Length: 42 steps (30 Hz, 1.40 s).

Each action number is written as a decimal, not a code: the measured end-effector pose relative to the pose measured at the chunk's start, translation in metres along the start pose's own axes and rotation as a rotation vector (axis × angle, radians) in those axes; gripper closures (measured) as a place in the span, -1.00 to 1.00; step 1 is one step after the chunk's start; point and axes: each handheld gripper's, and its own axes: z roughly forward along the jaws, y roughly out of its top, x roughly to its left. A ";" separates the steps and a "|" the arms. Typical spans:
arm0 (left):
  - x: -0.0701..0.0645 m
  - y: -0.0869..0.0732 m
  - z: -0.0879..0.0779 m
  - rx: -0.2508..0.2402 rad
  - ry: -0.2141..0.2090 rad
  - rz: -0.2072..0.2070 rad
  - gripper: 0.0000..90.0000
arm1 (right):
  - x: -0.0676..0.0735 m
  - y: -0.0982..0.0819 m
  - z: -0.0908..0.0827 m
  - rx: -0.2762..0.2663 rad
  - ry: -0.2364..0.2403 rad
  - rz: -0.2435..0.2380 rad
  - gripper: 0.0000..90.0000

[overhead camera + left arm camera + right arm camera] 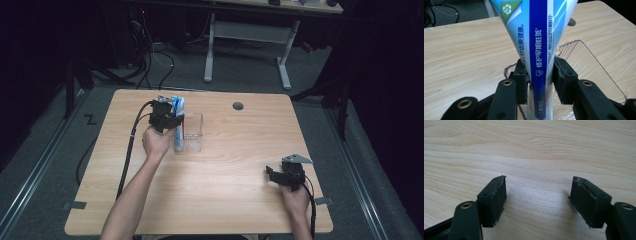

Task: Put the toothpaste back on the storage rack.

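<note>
Left hand-held gripper [172, 120]: at the back left of the surface [225, 200], clenched on a tube [177, 106]; in the left gripper view its two jaws press the tube's narrow lower part from either side [540, 75].
Tube: one, white and blue with printed text and a small green corner mark; it stands nearly upright, long axis vertical, its flat wide end up and its narrow end down inside the bin.
Tube location: at the left end of the bin [192, 132], just in front of the person's left hand [157, 142].
Bin: one, clear plastic, rectangular, open-topped, resting on the surface just right of the left hand; its rim [596, 60] runs off to the right behind the jaws.
Hole: one round dark grommet hole [238, 106] in the surface, well right of the bin.
Right hand-held gripper [272, 174]: near the front right edge, held low over bare wood, released; its jaws stand wide apart with nothing between them [537, 195].
Count: two hand-held grippers, one tube, one bin.
</note>
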 end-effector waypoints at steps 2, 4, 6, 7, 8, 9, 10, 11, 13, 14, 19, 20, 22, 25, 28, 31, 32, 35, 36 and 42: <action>-0.001 0.000 -0.001 0.000 0.009 0.009 0.43 | 0.000 0.000 0.000 0.000 0.000 0.000 -0.35; -0.003 0.000 -0.003 -0.006 0.029 0.029 0.39 | 0.000 0.000 0.000 0.000 0.000 0.000 -0.35; -0.004 0.001 -0.004 -0.010 0.034 0.034 0.35 | 0.000 0.000 0.000 -0.001 0.000 -0.002 -0.35; -0.004 0.001 -0.004 -0.010 0.034 0.034 0.34 | 0.000 0.000 0.000 -0.001 0.000 -0.002 -0.35; -0.003 0.001 -0.006 -0.013 0.038 0.037 0.31 | 0.000 0.000 0.000 0.000 0.000 0.000 -0.35; -0.003 0.001 -0.006 -0.013 0.038 0.037 0.29 | 0.000 0.000 0.000 0.000 0.000 0.000 -0.35; -0.003 0.001 -0.009 -0.018 0.046 0.041 0.26 | 0.000 0.000 0.000 0.000 0.000 0.000 -0.35; -0.003 0.001 -0.009 -0.018 0.046 0.041 0.23 | 0.000 0.000 0.000 0.000 0.000 0.000 -0.35; -0.004 -0.001 -0.012 -0.031 0.045 0.044 0.19 | 0.000 0.000 0.000 0.000 0.000 0.000 -0.35; -0.004 -0.001 -0.012 -0.031 0.045 0.044 0.17 | 0.000 0.000 0.000 0.000 0.000 0.000 -0.35; -0.003 -0.003 -0.018 -0.049 0.043 0.034 0.11 | 0.000 0.000 0.000 0.000 0.000 0.000 -0.35; -0.002 -0.004 -0.021 -0.058 0.042 0.034 0.11 | 0.000 0.000 0.000 0.000 0.000 0.000 -0.35; -0.001 -0.005 -0.023 -0.061 0.046 0.036 0.10 | 0.000 0.000 0.000 0.000 0.000 0.000 -0.35; 0.000 -0.005 -0.025 -0.064 0.045 0.039 0.09 | 0.000 0.000 0.000 0.000 0.000 -0.001 -0.35; 0.002 -0.006 -0.030 -0.068 0.041 0.038 0.08 | 0.000 0.000 0.000 0.000 0.000 0.000 -0.35; 0.001 -0.006 -0.034 -0.074 0.038 0.046 0.08 | 0.000 0.000 0.000 0.000 0.000 0.000 -0.35; 0.001 -0.006 -0.034 -0.074 0.038 0.046 0.08 | 0.000 0.000 0.000 0.000 0.000 0.000 -0.35; 0.000 -0.007 -0.039 -0.079 0.030 0.055 0.08 | 0.000 0.000 0.000 0.000 0.000 0.000 -0.35; -0.001 -0.007 -0.040 -0.083 0.026 0.052 0.08 | 0.000 0.000 0.000 0.000 0.000 0.000 -0.35; -0.003 -0.008 -0.046 -0.093 0.014 0.075 0.10 | 0.000 0.000 0.000 0.000 0.000 0.000 -0.35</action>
